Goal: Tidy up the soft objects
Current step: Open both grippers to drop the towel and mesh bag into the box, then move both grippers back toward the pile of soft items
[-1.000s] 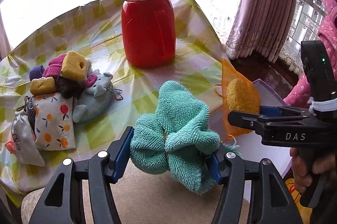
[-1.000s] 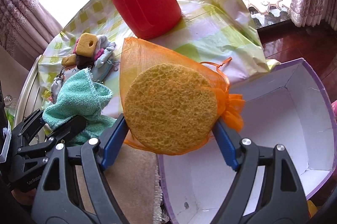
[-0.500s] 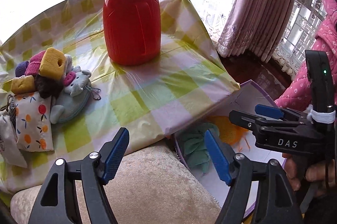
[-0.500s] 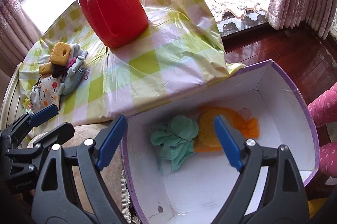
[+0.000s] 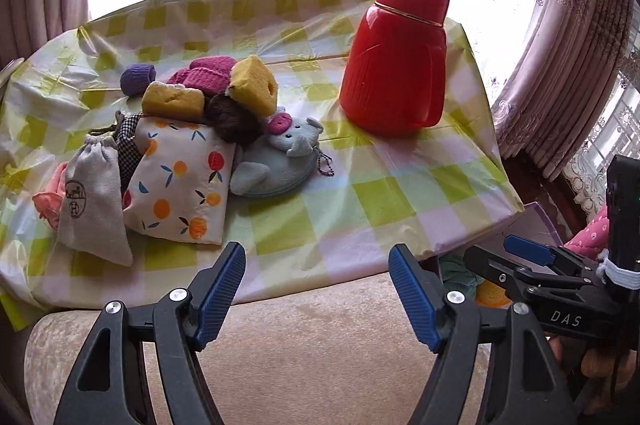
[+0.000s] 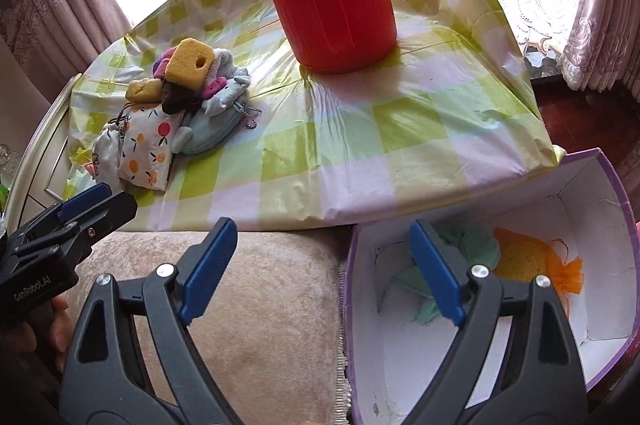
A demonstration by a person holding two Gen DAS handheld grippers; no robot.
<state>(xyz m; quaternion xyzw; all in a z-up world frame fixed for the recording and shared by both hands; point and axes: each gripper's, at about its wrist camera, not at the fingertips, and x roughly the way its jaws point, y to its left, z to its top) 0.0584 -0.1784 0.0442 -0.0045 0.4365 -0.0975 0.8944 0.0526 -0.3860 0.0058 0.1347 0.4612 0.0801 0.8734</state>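
The remaining soft things lie heaped near the left edge of the desk, ahead and to the left of the left gripper, which is the nearer of the two. The fruit-print pouch lies closest to the front edge, its long axis running away from that edge, with the grey drawstring bag touching it on the left and the elephant purse on the right. Both sets of fingers stand spread with nothing between them. The right gripper hangs by the box, where the green towel and the bagged sponge already lie. The red jug stands well apart, out of the way.
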